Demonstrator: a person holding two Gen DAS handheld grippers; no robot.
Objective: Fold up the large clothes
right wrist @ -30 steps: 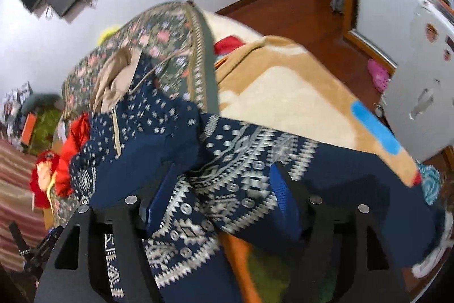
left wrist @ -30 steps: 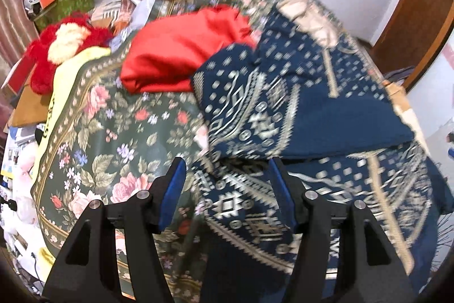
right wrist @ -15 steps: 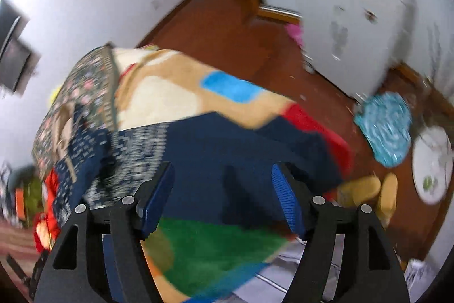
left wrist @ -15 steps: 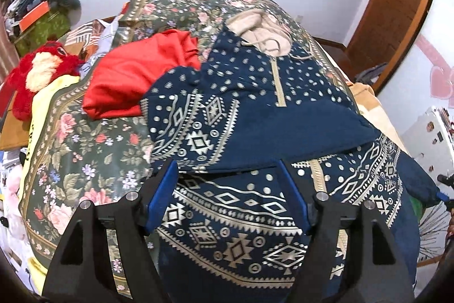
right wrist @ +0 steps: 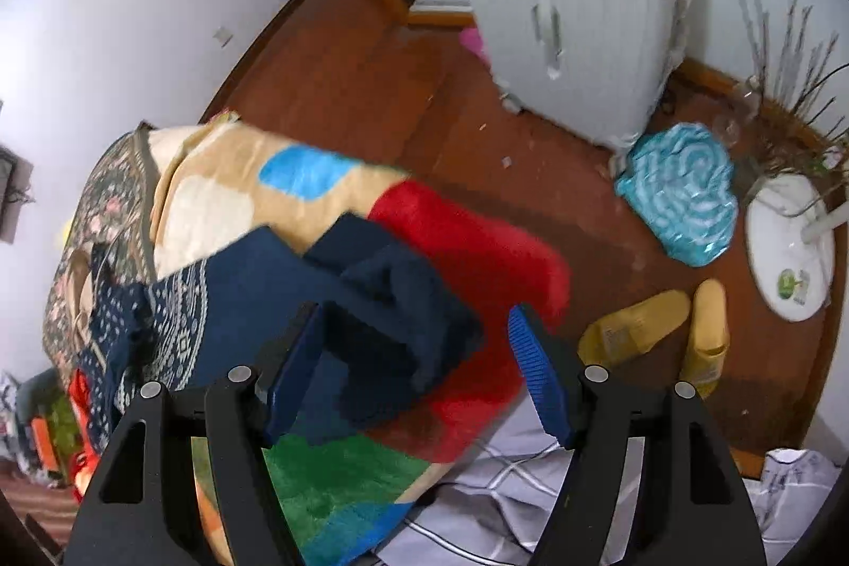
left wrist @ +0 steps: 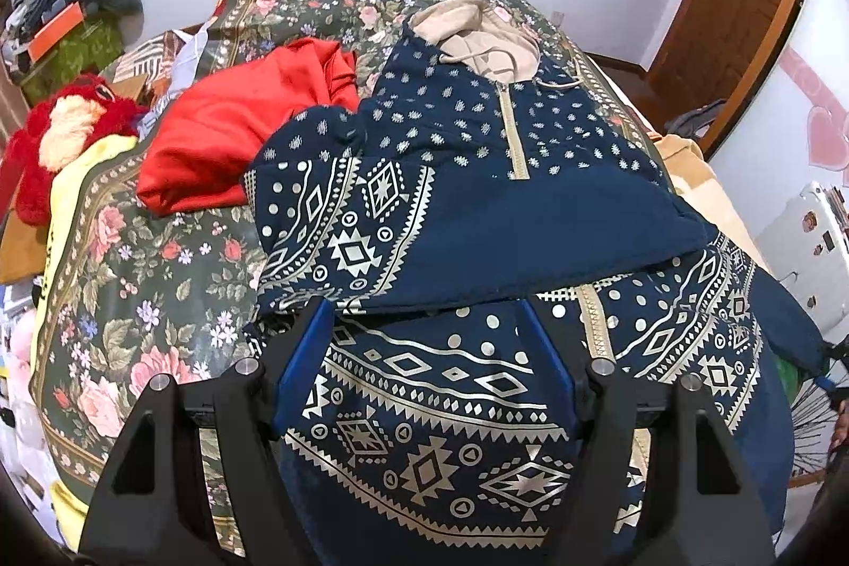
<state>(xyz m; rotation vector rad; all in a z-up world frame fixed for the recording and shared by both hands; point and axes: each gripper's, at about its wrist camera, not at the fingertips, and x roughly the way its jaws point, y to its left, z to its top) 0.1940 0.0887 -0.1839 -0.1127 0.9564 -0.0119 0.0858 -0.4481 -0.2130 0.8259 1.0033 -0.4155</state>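
Navy hoodie [left wrist: 477, 205] sprawls on the bed [left wrist: 159, 279], its hem between my left gripper's [left wrist: 424, 354] parted jaws. Soft, floppy, heavyish, I judge; I'd pinch doubled hem. Between my right gripper's [right wrist: 414, 364] parted jaws lies its sleeve [right wrist: 382, 311], ungripped.

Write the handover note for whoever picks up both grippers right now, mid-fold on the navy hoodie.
Left gripper: open, holding nothing, over the hem end of the navy patterned hoodie.
Right gripper: open, empty, over the plain navy sleeve lying on the colourful blanket at the bed edge.
Done: one sleeve is folded across the hoodie's front.
Left: fold in the other sleeve, then fold the body. The red garment beside it is unfolded.
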